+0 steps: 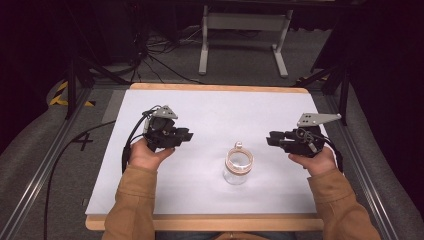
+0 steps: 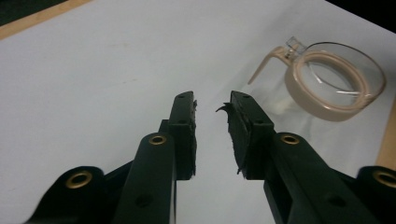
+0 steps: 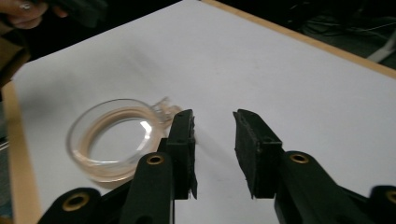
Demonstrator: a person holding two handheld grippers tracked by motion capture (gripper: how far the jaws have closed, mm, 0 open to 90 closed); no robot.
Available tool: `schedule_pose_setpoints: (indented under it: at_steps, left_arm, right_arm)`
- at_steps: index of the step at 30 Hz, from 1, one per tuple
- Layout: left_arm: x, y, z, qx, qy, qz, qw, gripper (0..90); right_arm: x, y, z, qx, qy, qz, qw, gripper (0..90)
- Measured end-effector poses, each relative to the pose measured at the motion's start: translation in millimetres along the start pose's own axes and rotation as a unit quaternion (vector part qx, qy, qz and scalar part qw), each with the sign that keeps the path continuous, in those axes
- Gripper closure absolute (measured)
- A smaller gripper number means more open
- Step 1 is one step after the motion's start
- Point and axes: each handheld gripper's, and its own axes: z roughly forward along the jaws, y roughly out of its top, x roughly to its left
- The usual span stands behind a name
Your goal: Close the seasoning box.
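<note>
A clear glass jar [image 1: 238, 165] with a tan sealing ring was pictured standing upright on the white-covered table [image 1: 210, 110], near the front edge and a little right of its middle, its open mouth turned upward and its long axis held vertical. It was flanked by two hand-held tongs, neither touching it. The left gripper [image 1: 186, 135] was seen toward the left edge, the right gripper [image 1: 270, 138] toward the right edge, both pointed inward, with the jar set between them and slightly nearer the front edge than either tip. The right gripper was judged a little the nearer. The jar's small clasp [image 1: 238, 145] was turned toward the far edge. Both pairs of jaws were shown spread apart and empty in the gripper views, nothing being pinched between them.
</note>
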Motion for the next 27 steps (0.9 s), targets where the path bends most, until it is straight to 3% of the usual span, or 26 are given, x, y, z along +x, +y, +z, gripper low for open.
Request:
schedule_pose_setpoints:
  at_steps: [7, 9, 12, 14, 20, 27]
  left_arm:
    - [15.8, -17.1, 14.3, -0.007, 0.023, -0.020, 0.9995, 65.8]
    - [21.6, -21.9, 20.2, 0.000, 0.027, -0.017, 0.9995, 65.7]
    - [28.3, -28.5, 30.4, 0.008, 0.030, -0.034, 0.9989, 63.8]
    - [32.5, -32.5, 36.9, 0.015, 0.030, -0.049, 0.9982, 62.7]
    - [37.0, -36.7, 45.6, 0.021, 0.027, -0.060, 0.9976, 60.2]
    - [37.0, -36.4, 45.7, 0.017, 0.022, -0.060, 0.9978, 55.6]
  right_arm:
    - [-33.1, -18.4, 1.2, -0.003, -0.066, 0.028, 0.9974, 58.6]
    - [-41.0, -25.3, 4.0, 0.001, -0.076, 0.044, 0.9961, 57.6]
    - [-51.9, -37.5, 10.6, 0.008, -0.087, 0.057, 0.9945, 54.5]
    - [-57.7, -45.6, 16.2, 0.016, -0.092, 0.065, 0.9935, 52.3]
    - [-69.4, -62.9, 27.9, 0.043, -0.100, 0.091, 0.9899, 51.0]
    - [-69.8, -65.5, 32.0, 0.045, -0.095, 0.093, 0.9901, 47.6]
